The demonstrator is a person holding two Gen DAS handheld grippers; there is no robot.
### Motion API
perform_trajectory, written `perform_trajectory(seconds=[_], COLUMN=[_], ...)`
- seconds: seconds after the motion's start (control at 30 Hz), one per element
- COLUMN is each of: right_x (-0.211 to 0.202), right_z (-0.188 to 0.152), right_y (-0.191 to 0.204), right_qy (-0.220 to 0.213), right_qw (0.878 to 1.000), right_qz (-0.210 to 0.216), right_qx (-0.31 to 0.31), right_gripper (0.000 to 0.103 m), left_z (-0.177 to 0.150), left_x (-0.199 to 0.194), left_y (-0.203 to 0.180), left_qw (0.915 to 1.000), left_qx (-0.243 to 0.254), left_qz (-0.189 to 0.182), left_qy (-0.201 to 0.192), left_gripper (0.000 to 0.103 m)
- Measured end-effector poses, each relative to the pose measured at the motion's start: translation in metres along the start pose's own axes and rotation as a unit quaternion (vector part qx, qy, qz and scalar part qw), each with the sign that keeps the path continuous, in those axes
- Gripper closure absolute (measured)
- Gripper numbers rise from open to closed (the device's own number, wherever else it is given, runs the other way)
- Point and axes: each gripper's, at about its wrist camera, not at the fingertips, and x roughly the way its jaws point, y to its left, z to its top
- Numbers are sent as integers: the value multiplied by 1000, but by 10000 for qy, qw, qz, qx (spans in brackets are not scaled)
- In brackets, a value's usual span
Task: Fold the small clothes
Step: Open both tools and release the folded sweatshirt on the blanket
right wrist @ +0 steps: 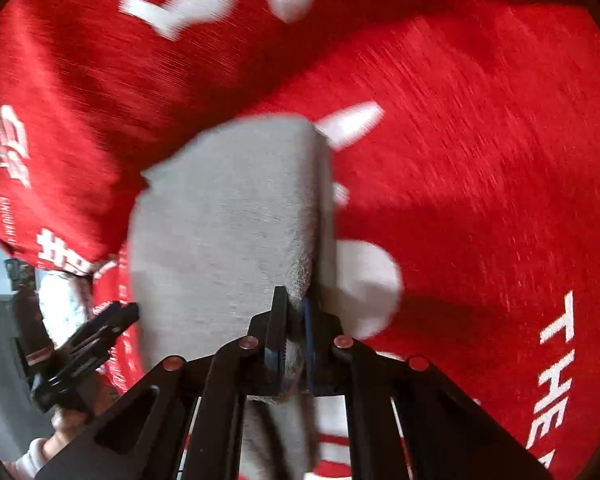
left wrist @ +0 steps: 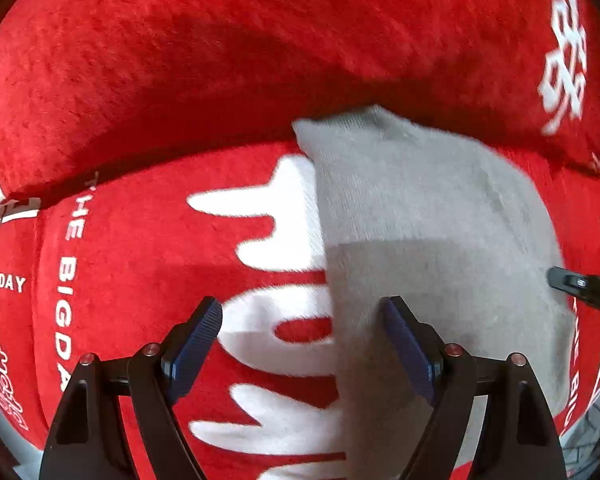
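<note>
Right tool (right wrist: 296,312) pinches the grey sock (right wrist: 228,224); left tool (left wrist: 300,320) spread, empty; one-sided grip could let the fold skew.

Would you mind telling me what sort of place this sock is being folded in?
Probably a home, on a bed or sofa. The grey sock lies on a plush red blanket printed with white lettering, which bunches into soft folds, not a flat tabletop. The right gripper pinches the sock.

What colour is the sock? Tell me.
Plain light grey sock, seen best from the left wrist camera, lying on the red blanket.
</note>
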Motion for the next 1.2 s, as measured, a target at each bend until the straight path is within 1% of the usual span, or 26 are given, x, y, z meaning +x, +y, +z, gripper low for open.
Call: perform_trajectory(seconds=[0.07, 0.1, 0.13, 0.2, 0.27, 0.33, 0.43, 0.47, 0.5, 0.53, 0.57, 0.6, 0.7, 0.77, 0.83, 0.9, 0.97, 1.03, 1.13, 1.2], right_x=[-2, -4, -8, -19, -28, -39, -54, -55, -55, -50, -47, -46, -34, -29, -22, -15, -15, -19, -24, -23], right_z=[-2, -2, -5, -10, -18, -30, -50, -56, -64, -69, -73, -78, -89, -93, -95, -97, -98, -103, -111, -113], right_y=[-3, -2, -1, -1, 3, 7, 17, 22, 26, 32, 34, 36, 38, 31, 20, 9, 10, 12, 8, 9], right_qy=[-50, -65, -68, -68, -71, -51, -81, -40, 73, 149, 183, 210, 391, 415, 434, 462, 391, 346, 355, 329], right_qw=[9999, 9999, 9998, 9997, 9996, 9996, 9994, 9992, 9988, 9984, 9981, 9977, 9962, 9955, 9951, 9954, 9959, 9949, 9947, 9950], right_qz=[52, 15, -113, -230, -270, -256, -83, -30, -40, -113, -148, -152, -286, -529, -673, -706, -715, -848, -913, -924], right_qx=[113, 116, 114, 90, 26, -98, -314, -389, -481, -528, -570, -630, -730, -675, -589, -451, -396, -419, -315, -162], right_gripper=[95, 94, 94, 94, 91, 90, 90, 87, 76, 61, 59, 59, 96, 96, 96, 96, 96, 91, 86, 85], left_z=[-5, -7, -8, -11, -16, -24, -43, -51, -57, -60, -66, -72, -79, -80, -82, -83, -84, -85, -84, -86], left_x=[1, 0, -2, -6, -12, -19, -23, -22, -19, -15, -12, -9, -5, -5, -4, -4, -3, -3, -3, -5], left_y=[-3, -1, 0, 4, 7, 8, 4, 2, 0, -2, -3, -4, -2, -1, 1, 1, 2, 4, 10, 13], left_qw=[10000, 10000, 9999, 9998, 9997, 9996, 9994, 9993, 9989, 9985, 9980, 9978, 9977, 9976, 9975, 9974, 9972, 9967, 9963, 9963], left_qx=[-13, -58, -101, -154, -160, -112, 58, 120, 159, 179, 171, 128, 20, -39, -57, -43, -50, -83, -111, -63], left_qz=[18, 13, -12, -54, -85, -136, -163, -143, -138, -129, -126, -151, -184, -222, -271, -304, -342, -407, -450, -447], left_qy=[11, -11, 34, 106, 171, 203, 303, 338, 428, 508, 589, 631, 651, 649, 647, 651, 662, 692, 728, 726], left_gripper=[19, 19, 19, 19, 19, 19, 19, 19, 19, 19, 19, 19, 19, 19, 19, 19, 19, 19, 19, 19])
